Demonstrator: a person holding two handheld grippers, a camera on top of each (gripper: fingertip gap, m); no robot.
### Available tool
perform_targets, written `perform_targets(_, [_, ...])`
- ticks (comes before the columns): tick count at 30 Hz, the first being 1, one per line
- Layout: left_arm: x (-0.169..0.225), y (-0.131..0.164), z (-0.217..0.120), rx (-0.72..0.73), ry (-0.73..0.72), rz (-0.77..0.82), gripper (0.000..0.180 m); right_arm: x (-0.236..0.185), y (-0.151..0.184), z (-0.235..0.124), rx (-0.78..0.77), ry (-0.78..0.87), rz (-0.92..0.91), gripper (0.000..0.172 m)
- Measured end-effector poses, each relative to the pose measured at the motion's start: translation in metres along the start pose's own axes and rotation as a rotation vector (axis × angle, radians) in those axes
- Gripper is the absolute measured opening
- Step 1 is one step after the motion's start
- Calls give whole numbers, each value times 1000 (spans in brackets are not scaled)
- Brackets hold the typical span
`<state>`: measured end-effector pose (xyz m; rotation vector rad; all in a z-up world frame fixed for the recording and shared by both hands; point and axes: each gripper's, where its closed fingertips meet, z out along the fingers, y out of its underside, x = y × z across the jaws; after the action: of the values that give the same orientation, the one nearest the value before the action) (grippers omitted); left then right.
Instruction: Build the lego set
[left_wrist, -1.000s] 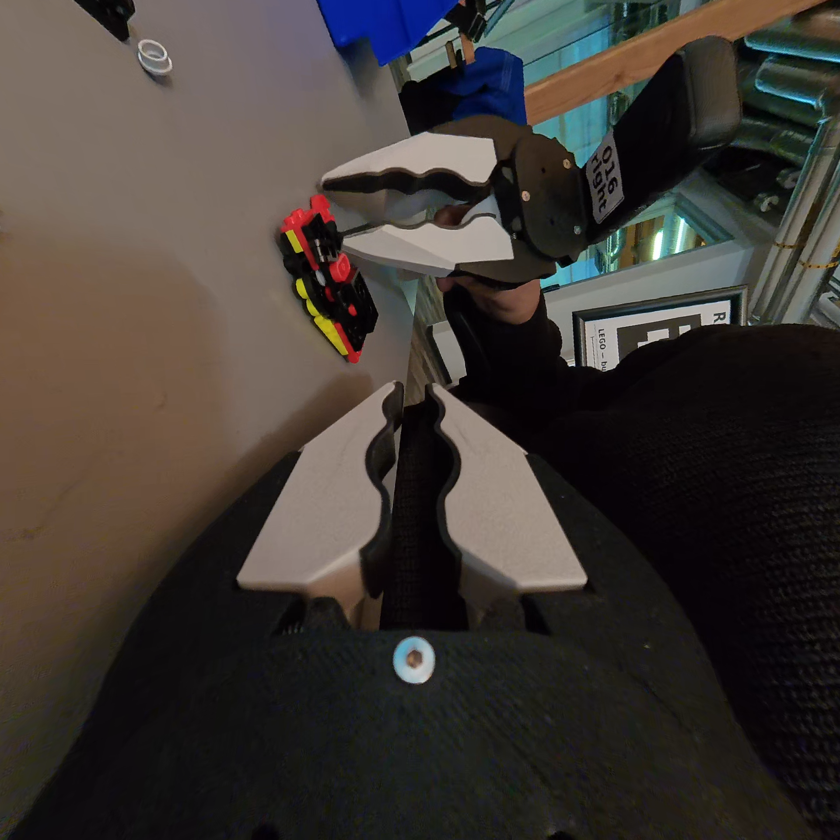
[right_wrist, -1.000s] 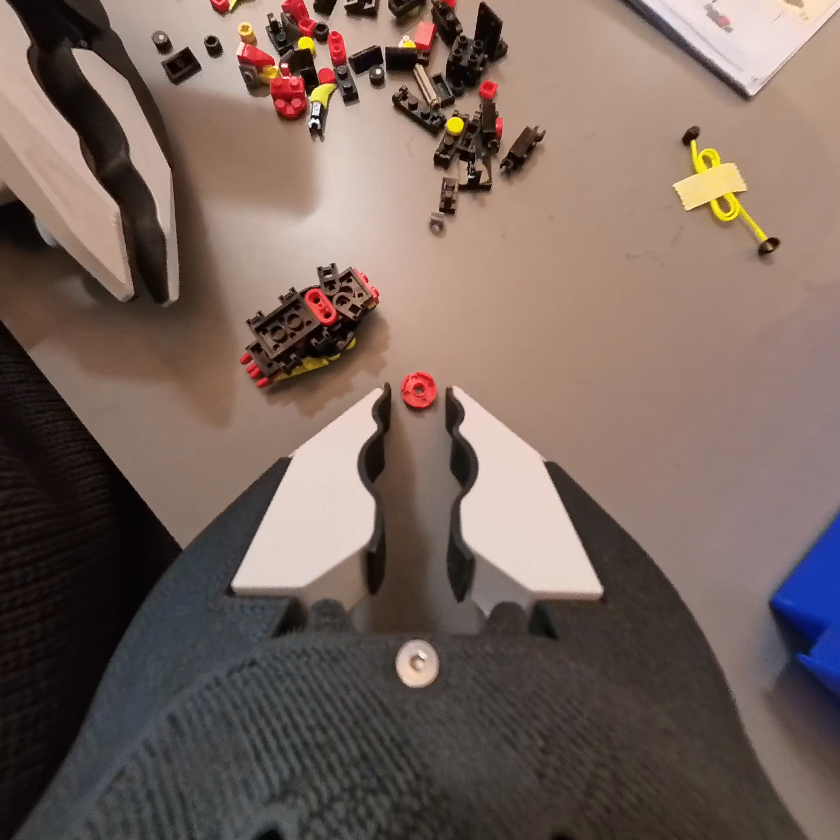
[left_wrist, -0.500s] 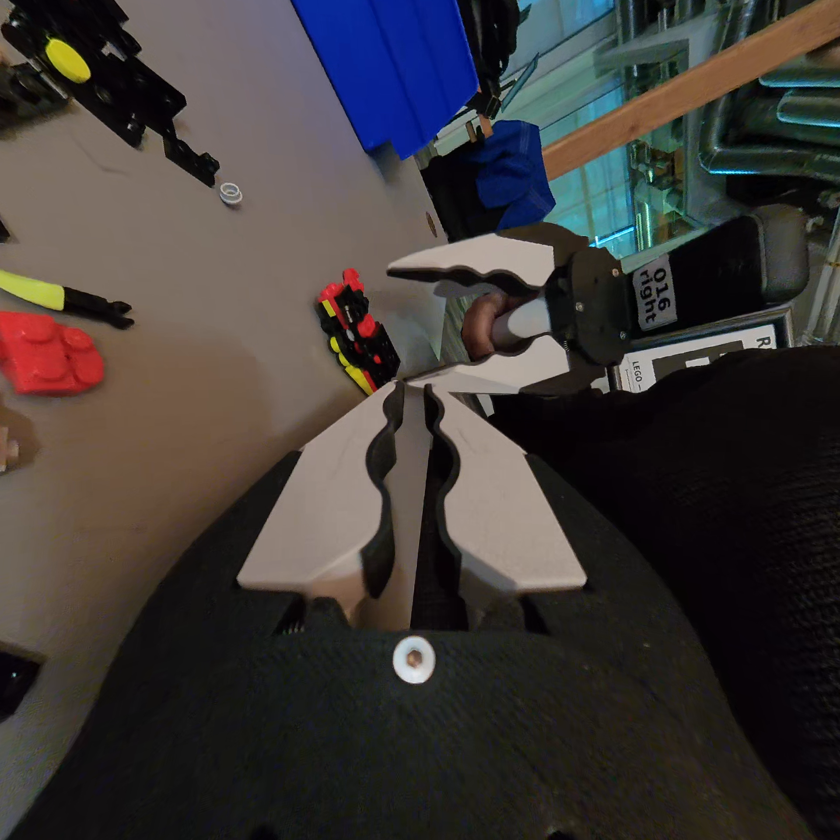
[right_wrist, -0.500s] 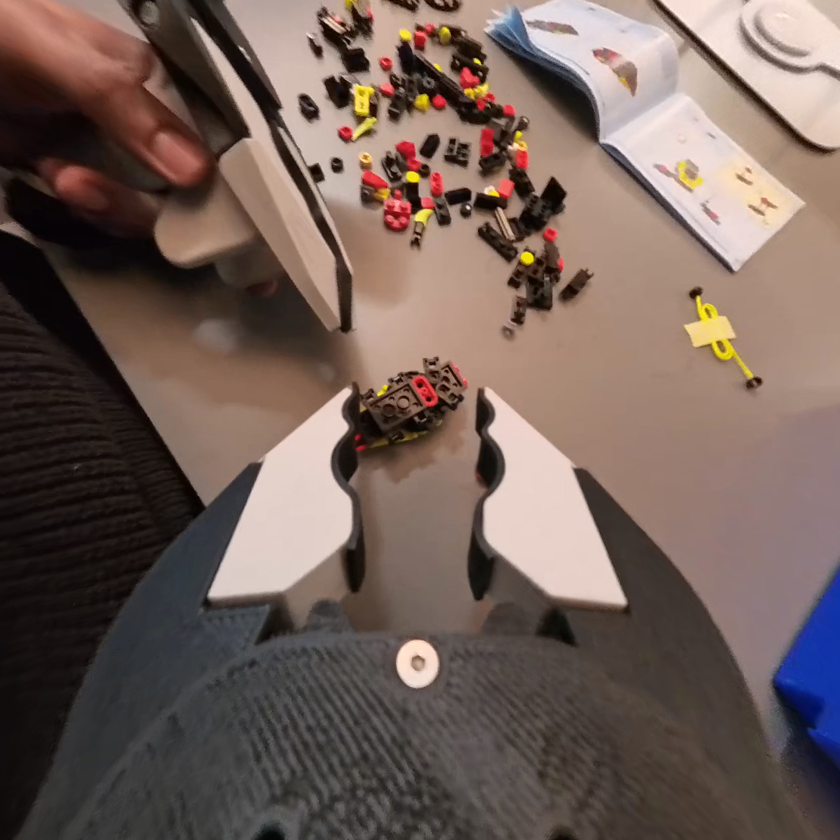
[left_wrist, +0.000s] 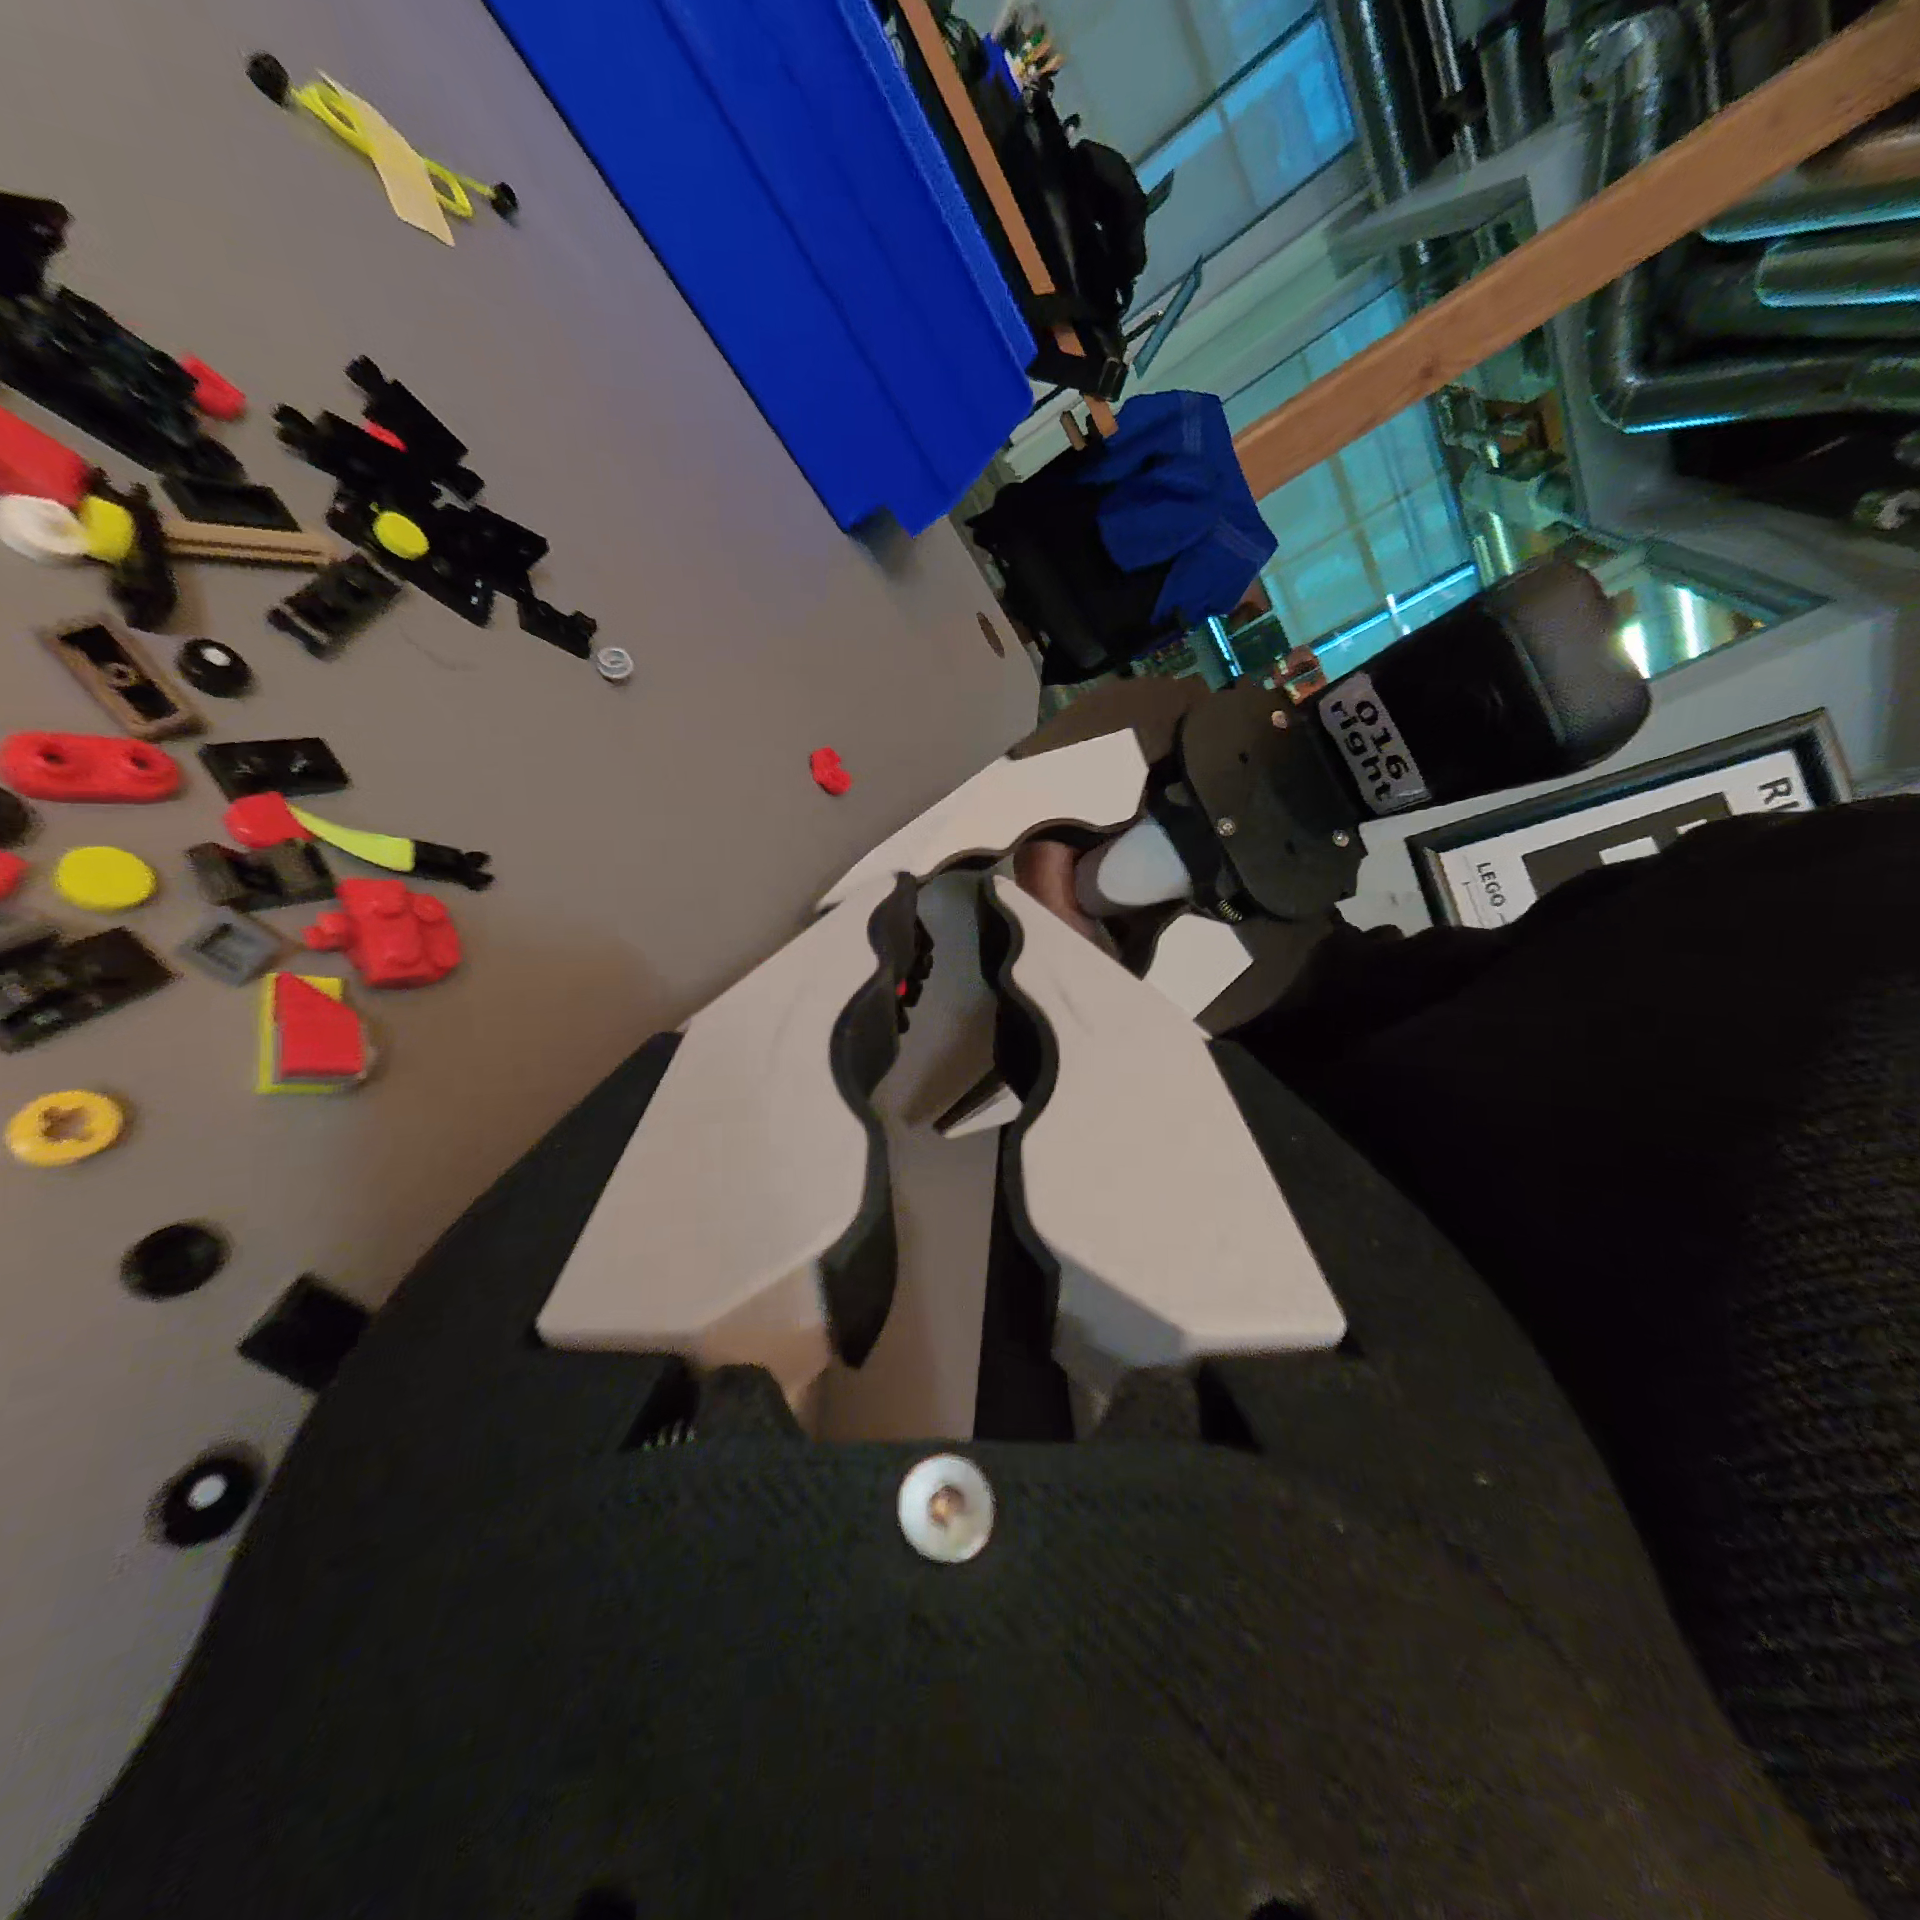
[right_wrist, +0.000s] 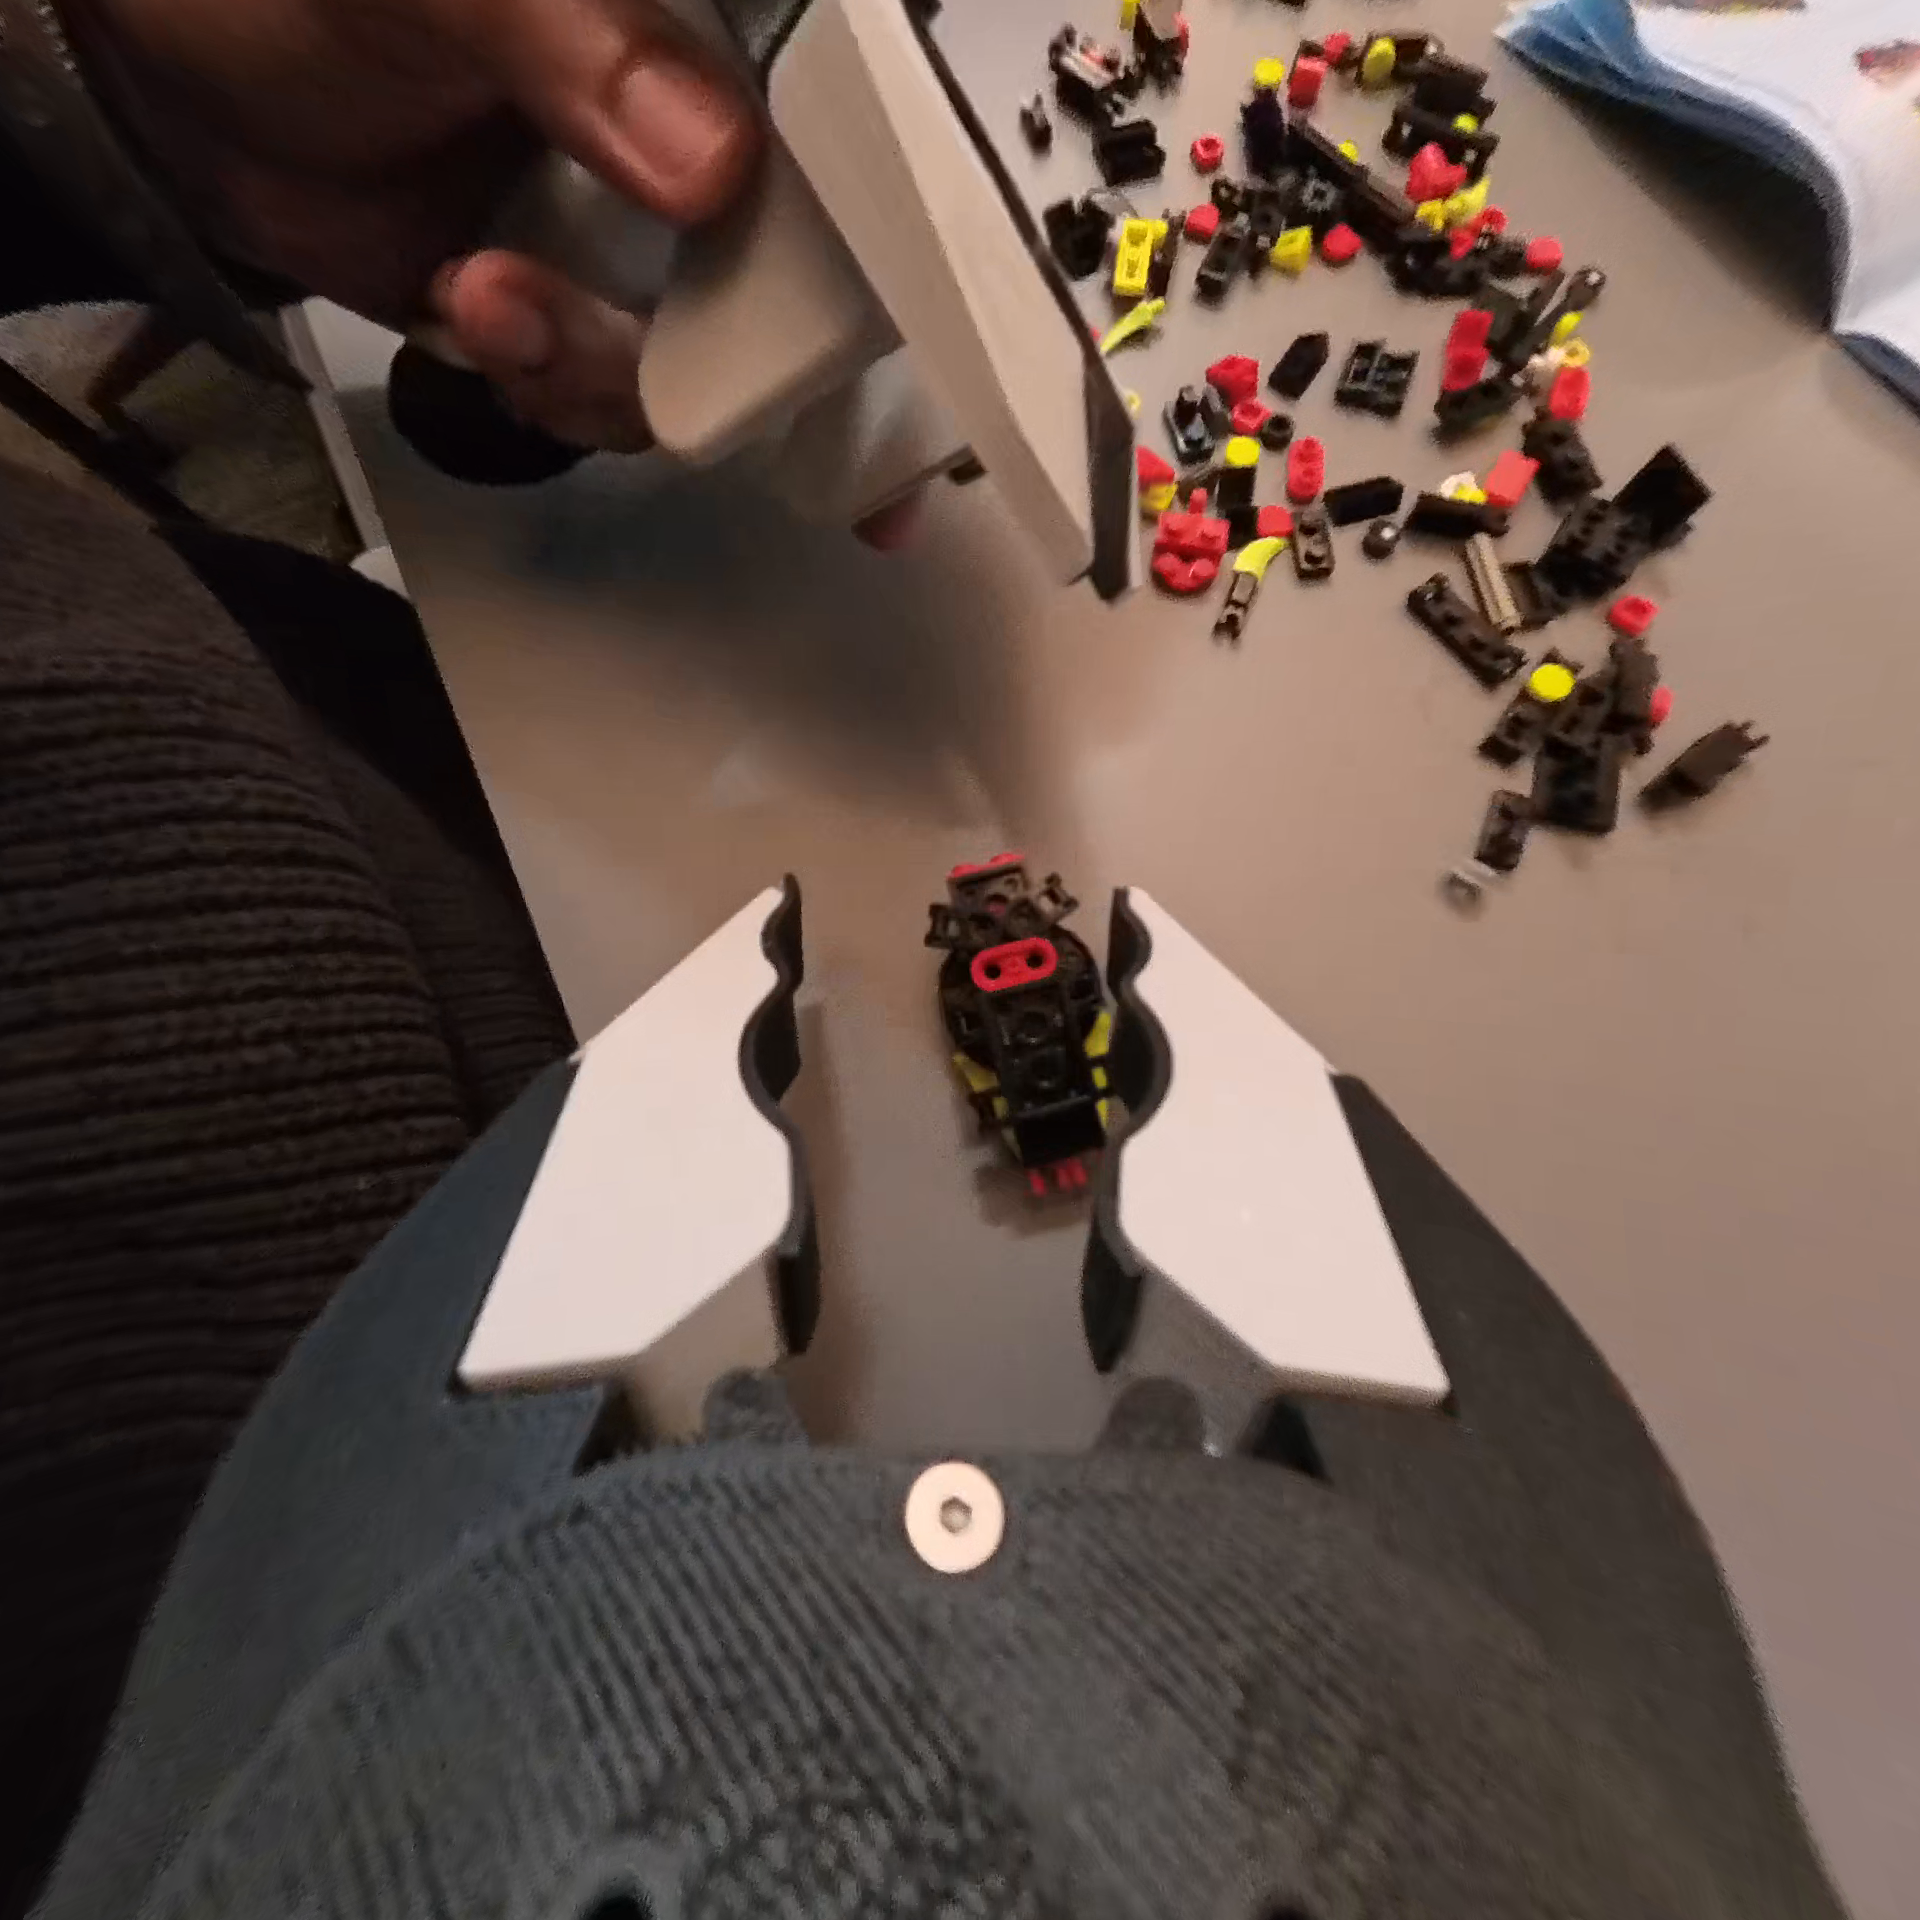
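Note:
A small black, red and yellow brick model (right_wrist: 1023, 1039) lies on the grey table (right_wrist: 1403, 1091). My right gripper (right_wrist: 956, 899) is open and straddles it. The model is close to the right finger (right_wrist: 1195, 1039), and a wide gap separates it from the left finger (right_wrist: 675, 1091). My left gripper (left_wrist: 951, 894) has its fingers almost together with nothing between them. It hovers just over the right gripper's upper finger (left_wrist: 1039, 800). A sliver of the model (left_wrist: 906, 982) shows through the slit. In the right wrist view the left gripper (right_wrist: 1096, 551) hangs above the table beyond the model, held by a hand (right_wrist: 468, 156).
A pile of loose black, red and yellow bricks (right_wrist: 1403, 364) lies far right. A small red round piece (left_wrist: 829, 771) lies alone near the table edge. There is a blue bin (left_wrist: 790, 239), an open booklet (right_wrist: 1714, 135) and a taped yellow string (left_wrist: 405, 177). A dark sleeve (right_wrist: 156, 935) is at the left. Left tips to right tips: about 6 cm.
My right gripper opened wide and moved from the red round piece to straddle the model, which now lies lengthwise between the fingers. My left gripper swung over the right gripper and stayed closed.

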<state>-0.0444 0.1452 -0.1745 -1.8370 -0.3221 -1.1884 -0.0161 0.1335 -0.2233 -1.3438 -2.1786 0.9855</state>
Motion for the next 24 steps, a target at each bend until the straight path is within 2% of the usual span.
perform_targets(5, [-1,6,-1,-27,-11,1,9,7,5,-17,29,27,-52,56])
perform_targets(9, [-5,22,7,-113,-58,51,17,9,15,-27,21,9,-83,51])
perform_targets(12, [-13,33,13,-173,-143,127,38,13,19,-30,16,5,-73,48])
perform_targets(15, [-18,41,19,-223,-203,208,51,13,28,-27,-24,-3,-66,45])
perform_targets(19, [-15,54,28,-281,-207,268,53,15,31,-24,-49,23,-84,40])
perform_targets(24, [-13,55,30,-277,-195,251,51,17,28,-27,-28,16,-70,40])
